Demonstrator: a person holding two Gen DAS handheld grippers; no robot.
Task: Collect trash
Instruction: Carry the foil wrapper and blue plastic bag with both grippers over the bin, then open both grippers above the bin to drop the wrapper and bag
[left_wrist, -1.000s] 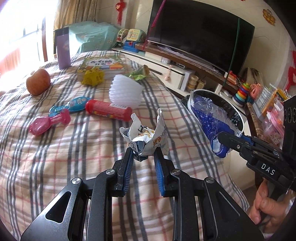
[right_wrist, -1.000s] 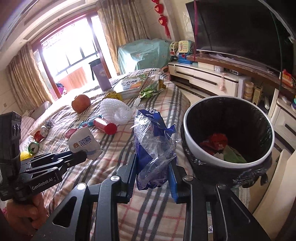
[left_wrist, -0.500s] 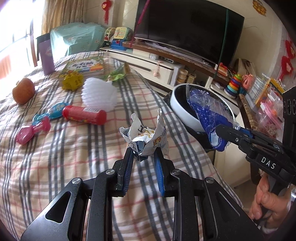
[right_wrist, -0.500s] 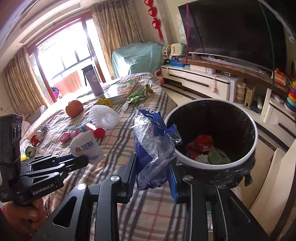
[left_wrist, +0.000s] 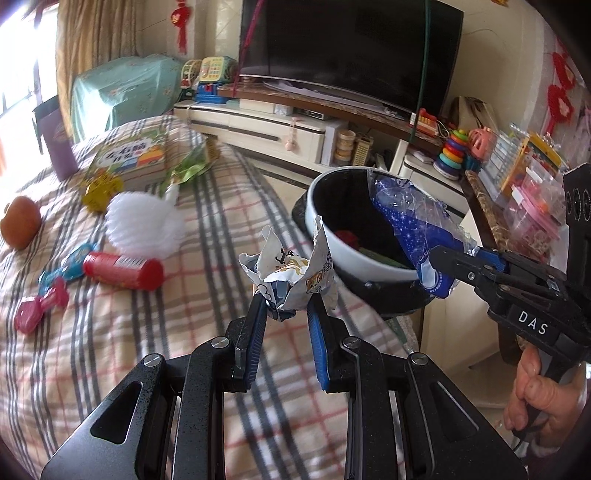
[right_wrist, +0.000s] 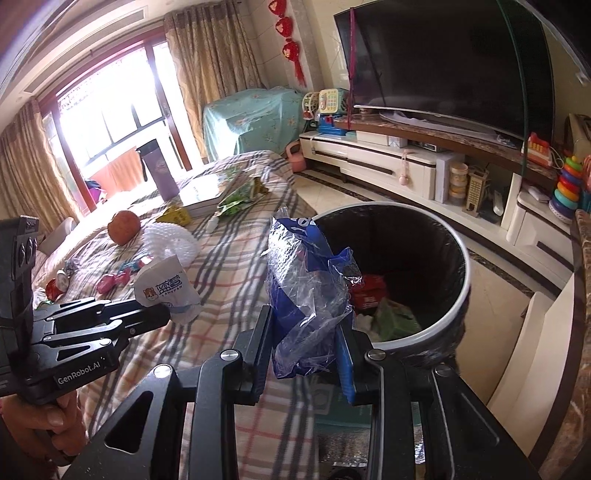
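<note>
My left gripper (left_wrist: 286, 306) is shut on a crumpled white snack wrapper (left_wrist: 291, 275), held above the plaid bed near its edge. From the right wrist view the same wrapper (right_wrist: 166, 286) shows in that gripper (right_wrist: 168, 314) at the left. My right gripper (right_wrist: 304, 332) is shut on a blue and clear plastic bag (right_wrist: 306, 288), held beside the rim of the white bin (right_wrist: 463, 280) with its black liner. In the left wrist view the bag (left_wrist: 413, 229) hangs over the bin (left_wrist: 354, 254), which holds red and green trash.
On the plaid bedspread (left_wrist: 155, 332) lie a red tube (left_wrist: 122, 267), a white foam net (left_wrist: 142, 229), pink and blue toys, a yellow wrapper (left_wrist: 99, 186), a green wrapper (left_wrist: 188, 170), a book (left_wrist: 129, 158) and an apple (left_wrist: 18, 221). A TV stand (right_wrist: 388, 162) runs behind the bin.
Both grippers have travelled toward the bin with their loads. The bin now looms larger, and the blue bag hangs over its rim.
</note>
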